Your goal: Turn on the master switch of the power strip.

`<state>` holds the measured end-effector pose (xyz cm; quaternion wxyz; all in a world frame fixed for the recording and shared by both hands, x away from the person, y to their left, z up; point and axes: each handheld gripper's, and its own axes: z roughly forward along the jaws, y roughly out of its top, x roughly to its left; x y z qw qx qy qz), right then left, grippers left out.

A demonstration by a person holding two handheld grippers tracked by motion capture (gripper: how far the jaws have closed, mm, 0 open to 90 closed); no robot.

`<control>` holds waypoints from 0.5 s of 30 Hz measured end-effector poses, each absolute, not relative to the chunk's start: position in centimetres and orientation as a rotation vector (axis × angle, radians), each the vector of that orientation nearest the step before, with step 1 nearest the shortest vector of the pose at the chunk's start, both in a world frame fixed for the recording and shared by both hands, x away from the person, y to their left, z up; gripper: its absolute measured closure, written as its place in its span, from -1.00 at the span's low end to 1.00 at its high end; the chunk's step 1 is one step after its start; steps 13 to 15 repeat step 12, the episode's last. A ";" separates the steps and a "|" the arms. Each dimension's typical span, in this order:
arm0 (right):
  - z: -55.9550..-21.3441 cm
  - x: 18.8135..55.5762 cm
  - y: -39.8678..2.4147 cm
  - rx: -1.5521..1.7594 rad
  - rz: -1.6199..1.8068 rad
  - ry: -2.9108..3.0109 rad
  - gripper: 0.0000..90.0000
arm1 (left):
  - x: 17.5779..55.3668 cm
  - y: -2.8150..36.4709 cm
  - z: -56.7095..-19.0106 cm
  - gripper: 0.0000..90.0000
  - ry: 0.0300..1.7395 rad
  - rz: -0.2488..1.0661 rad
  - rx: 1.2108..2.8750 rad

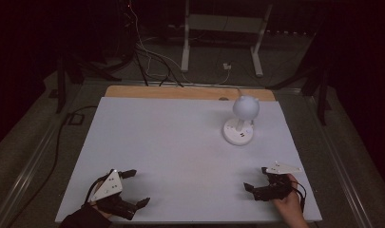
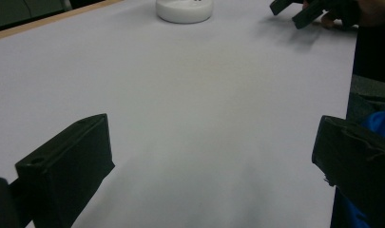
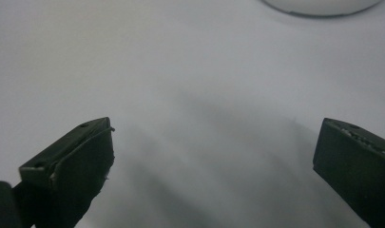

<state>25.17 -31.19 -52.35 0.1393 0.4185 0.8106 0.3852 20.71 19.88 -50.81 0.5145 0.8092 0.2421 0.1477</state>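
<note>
1. Nearest the high camera, at the near edge of the worktop (image 1: 180, 156), sit the two tongs, each held in a person's hand, one toward each near corner.
2. White sheeting covers the worktop almost entirely; a strip of bare wood (image 1: 180, 92) shows along the far edge.
3. On the right half, toward the far right corner but well inside the edges, stands a white lamp (image 1: 242, 118): a round ball-shaped head with two small ear-like bumps on a short stem, rising upright from a flat round base (image 1: 238, 133). In the left gripper view the base (image 2: 184, 9) appears at the top, far across the sheet; in the right gripper view its rim (image 3: 318, 5) shows at the top edge.
4. At the near left corner, the left tongs (image 1: 131, 189) lie low over the sheet with the jaws spread wide and nothing between them. A grey three-cornered plate (image 1: 108, 185) sits on top.
5. By the near right corner, the right tongs (image 1: 255, 178) are likewise spread apart and empty, pointing toward the left side of the worktop. They lie well apart from the lamp, which stands farther back.
6. Both gripper views show bare white sheet between their black jaws.
7. Beyond the far edge, cables (image 1: 152, 57) and a white frame's legs (image 1: 222, 42) rest on the dark floor.
</note>
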 end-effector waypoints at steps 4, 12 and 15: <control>-52.2 24.2 -31.3 1.186 1.111 2.342 -1.00 | 20.7 19.9 -50.8 -1.00 0.581 0.356 1.947; -52.5 24.4 -31.5 1.217 1.086 2.368 -1.00 | 20.8 19.9 -50.8 -1.00 0.585 0.353 1.944; -52.5 24.4 -31.5 1.217 1.086 2.368 -1.00 | 20.8 19.9 -50.8 -1.00 0.585 0.353 1.944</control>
